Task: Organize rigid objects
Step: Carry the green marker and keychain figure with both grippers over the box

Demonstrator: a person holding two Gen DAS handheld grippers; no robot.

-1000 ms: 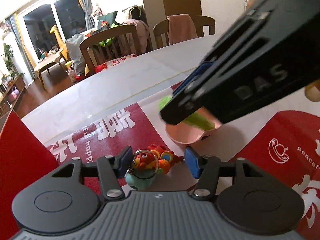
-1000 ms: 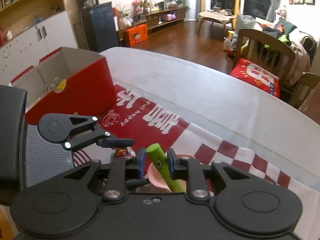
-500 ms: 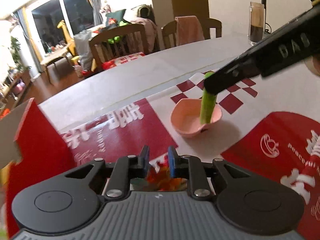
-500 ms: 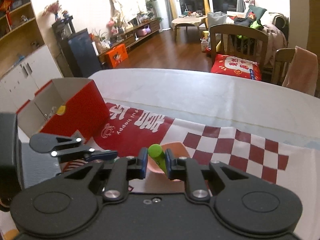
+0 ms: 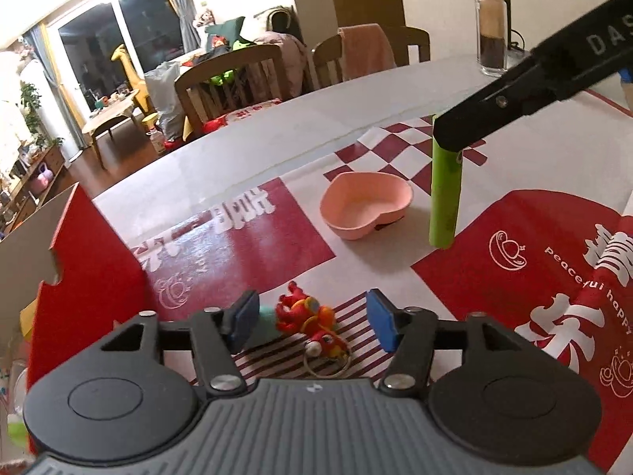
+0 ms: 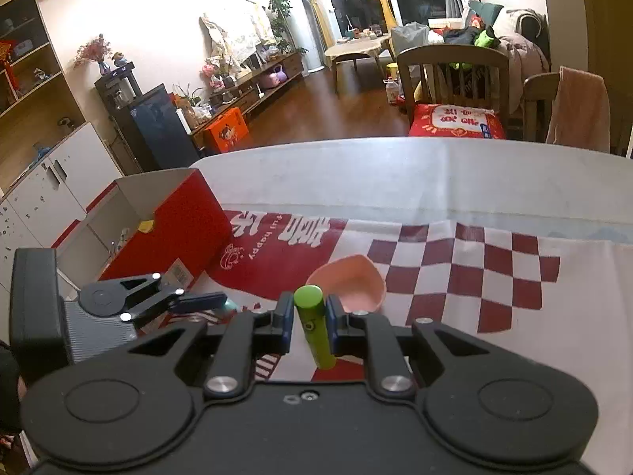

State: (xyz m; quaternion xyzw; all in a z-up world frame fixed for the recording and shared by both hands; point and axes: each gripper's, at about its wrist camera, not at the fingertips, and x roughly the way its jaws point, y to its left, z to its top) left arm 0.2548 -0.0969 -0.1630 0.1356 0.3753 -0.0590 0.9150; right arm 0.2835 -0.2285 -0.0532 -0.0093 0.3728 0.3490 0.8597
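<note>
while right gripper [image 6: 309, 326] clamps smooth green cylinder [image 5: 445, 194] upright, left gripper [image 5: 310, 322] just spread apart, nothing pinched.

You have a red-and-white printed cloth [image 5: 245, 237] over a pale table [image 6: 395, 170], a glass jar [image 5: 491, 33] with dark contents at its far edge, wooden chairs [image 6: 455, 75] behind it, a pink towel [image 6: 579, 109] draped over one, a yellow giraffe toy [image 5: 128, 69] by the dark window [image 5: 99, 51].
</note>
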